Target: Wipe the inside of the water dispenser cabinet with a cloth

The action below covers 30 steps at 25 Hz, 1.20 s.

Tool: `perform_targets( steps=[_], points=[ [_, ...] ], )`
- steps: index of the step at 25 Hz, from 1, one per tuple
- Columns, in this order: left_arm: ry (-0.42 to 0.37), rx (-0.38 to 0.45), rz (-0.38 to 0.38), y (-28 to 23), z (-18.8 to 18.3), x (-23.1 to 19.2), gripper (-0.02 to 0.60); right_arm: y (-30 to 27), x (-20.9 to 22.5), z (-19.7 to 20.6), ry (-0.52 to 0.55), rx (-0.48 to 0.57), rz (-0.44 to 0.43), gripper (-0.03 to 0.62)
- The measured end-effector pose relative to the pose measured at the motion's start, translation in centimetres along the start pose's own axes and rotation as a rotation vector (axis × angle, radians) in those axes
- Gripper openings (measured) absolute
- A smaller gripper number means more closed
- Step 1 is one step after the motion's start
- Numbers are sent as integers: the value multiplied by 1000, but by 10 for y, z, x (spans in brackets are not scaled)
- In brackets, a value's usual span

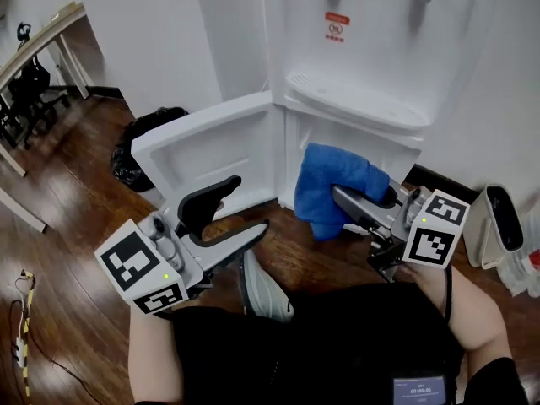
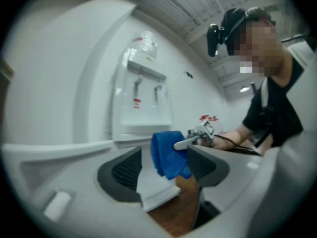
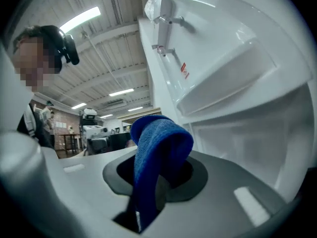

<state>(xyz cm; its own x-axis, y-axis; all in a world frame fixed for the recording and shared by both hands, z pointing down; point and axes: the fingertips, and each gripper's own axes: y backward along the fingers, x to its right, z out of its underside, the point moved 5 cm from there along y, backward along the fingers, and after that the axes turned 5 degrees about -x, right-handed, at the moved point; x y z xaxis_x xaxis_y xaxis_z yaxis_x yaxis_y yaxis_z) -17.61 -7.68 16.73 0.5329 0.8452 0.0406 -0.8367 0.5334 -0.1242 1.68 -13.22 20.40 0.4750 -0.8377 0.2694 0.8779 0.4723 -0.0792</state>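
The white water dispenser [image 1: 363, 57] stands ahead with its lower cabinet door [image 1: 211, 154] swung open to the left. In front of the cabinet opening, my right gripper [image 1: 354, 197] is shut on a blue cloth [image 1: 333, 184], which hides most of the inside. In the right gripper view the cloth [image 3: 158, 148] loops up out of the jaws, with the cabinet's white inner wall [image 3: 247, 143] just beyond. My left gripper [image 1: 246, 205] is open and holds nothing, low beside the door's lower edge. From the left gripper view, the cloth [image 2: 166, 152] and right gripper [image 2: 198, 135] lie ahead.
A black bag [image 1: 139, 142] lies on the wooden floor behind the open door. A white appliance [image 1: 498, 222] stands at the right by the wall. A desk and chairs [image 1: 34, 66] are at the far left. My shoe [image 1: 266, 289] is under the grippers.
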Motion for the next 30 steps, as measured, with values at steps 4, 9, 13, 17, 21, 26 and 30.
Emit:
perform_targets(
  steps=[4, 9, 13, 17, 21, 26, 30],
  points=[
    [-13, -4, -510, 53, 8, -49, 250, -32, 6, -45, 237, -20, 255, 100],
    [120, -58, -736, 101, 52, -104, 285, -101, -26, -91, 628, -113, 440, 100],
    [154, -149, -763, 104, 73, -125, 290, -155, -62, -123, 928, -294, 519, 100],
    [37, -303, -792, 107, 91, -164, 331, -188, -51, -132, 1122, -577, 611, 100],
    [37, -145, -668, 96, 88, -189, 338, -199, -40, -116, 1004, -655, 556, 100],
    [29, -166, -677, 92, 90, -208, 344, -188, -44, -105, 990, -575, 526, 101],
    [38, -182, -697, 96, 91, -223, 345, -171, -45, -100, 898, -533, 467, 101]
  ],
)
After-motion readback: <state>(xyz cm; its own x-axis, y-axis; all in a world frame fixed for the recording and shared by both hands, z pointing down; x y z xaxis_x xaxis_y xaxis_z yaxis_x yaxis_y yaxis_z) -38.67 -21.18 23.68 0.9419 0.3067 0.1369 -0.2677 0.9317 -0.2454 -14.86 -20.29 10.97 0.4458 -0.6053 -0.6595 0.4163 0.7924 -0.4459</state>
